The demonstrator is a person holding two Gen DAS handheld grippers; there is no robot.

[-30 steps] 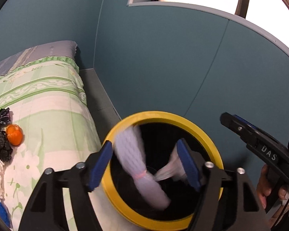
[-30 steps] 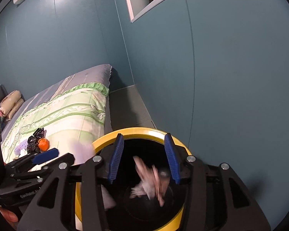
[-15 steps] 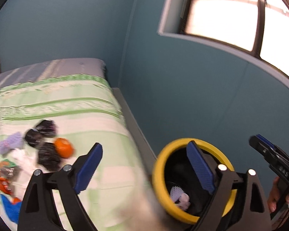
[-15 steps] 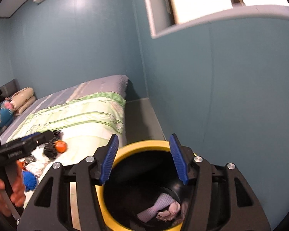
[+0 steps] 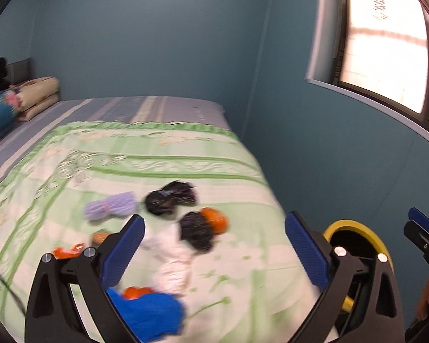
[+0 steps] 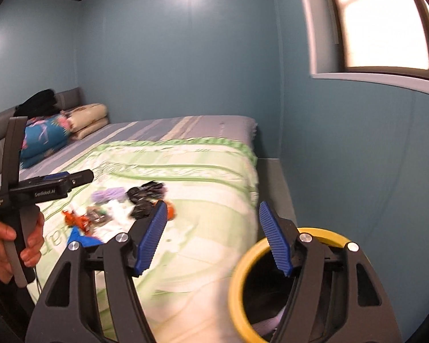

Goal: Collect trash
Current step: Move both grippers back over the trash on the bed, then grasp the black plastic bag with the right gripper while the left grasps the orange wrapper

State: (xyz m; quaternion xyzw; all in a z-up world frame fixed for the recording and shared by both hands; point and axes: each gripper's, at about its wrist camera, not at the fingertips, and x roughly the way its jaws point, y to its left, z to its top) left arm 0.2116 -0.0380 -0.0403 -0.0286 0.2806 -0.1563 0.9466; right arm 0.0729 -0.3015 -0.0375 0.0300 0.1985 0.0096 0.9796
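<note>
A pile of trash lies on the green floral bedspread: a purple foam net, black crumpled bags, an orange ball, a white net, a blue piece and orange wrappers. My left gripper hovers over this pile, its jaws opening wide with nothing between them. The yellow-rimmed black bin stands on the floor beside the bed. My right gripper is above the bed edge next to the bin, jaws opening and empty. The left gripper also shows at the left of the right wrist view.
Folded blankets and a blue pillow are stacked at the bed's head. A teal wall with a window runs along the right. A narrow grey floor strip separates bed and wall. A person's hand holds the left gripper.
A purple-white net and a pinkish scrap dropped into the bin. Both grippers then swung left from over the bin toward the bed, lifting, with jaws spreading wider.
</note>
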